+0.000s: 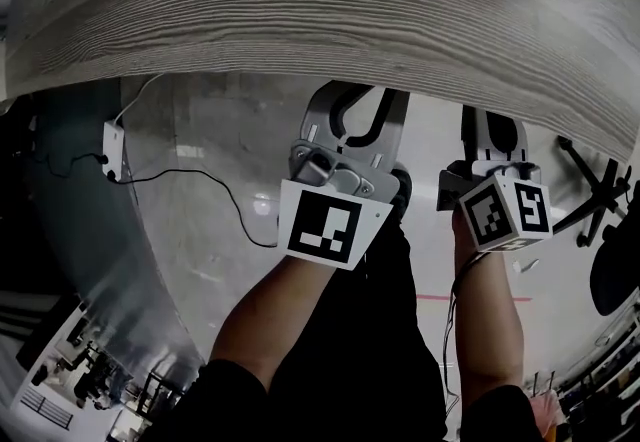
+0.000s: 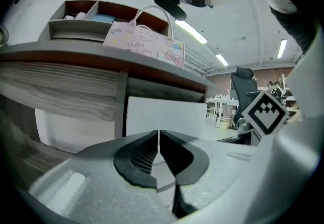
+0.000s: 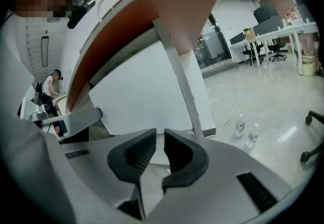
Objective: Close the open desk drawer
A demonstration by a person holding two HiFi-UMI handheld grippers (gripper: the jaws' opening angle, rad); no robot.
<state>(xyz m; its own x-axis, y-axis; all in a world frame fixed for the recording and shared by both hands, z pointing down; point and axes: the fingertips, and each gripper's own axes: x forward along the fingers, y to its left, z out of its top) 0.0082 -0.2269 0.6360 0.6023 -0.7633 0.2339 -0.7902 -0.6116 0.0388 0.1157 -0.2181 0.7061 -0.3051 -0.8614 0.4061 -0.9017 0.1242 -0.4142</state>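
Presently, drawer front seems at ten o'clock of the shut, empty left gripper; right gripper barely parted, empty.

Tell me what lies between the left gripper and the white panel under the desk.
Nothing. In the left gripper view, the stretch from the left gripper, its jaws shut and empty, to the white panel is bare.

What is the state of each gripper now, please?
Left gripper: jaws closed together, holding nothing.
Right gripper: jaws a narrow gap apart, holding nothing.
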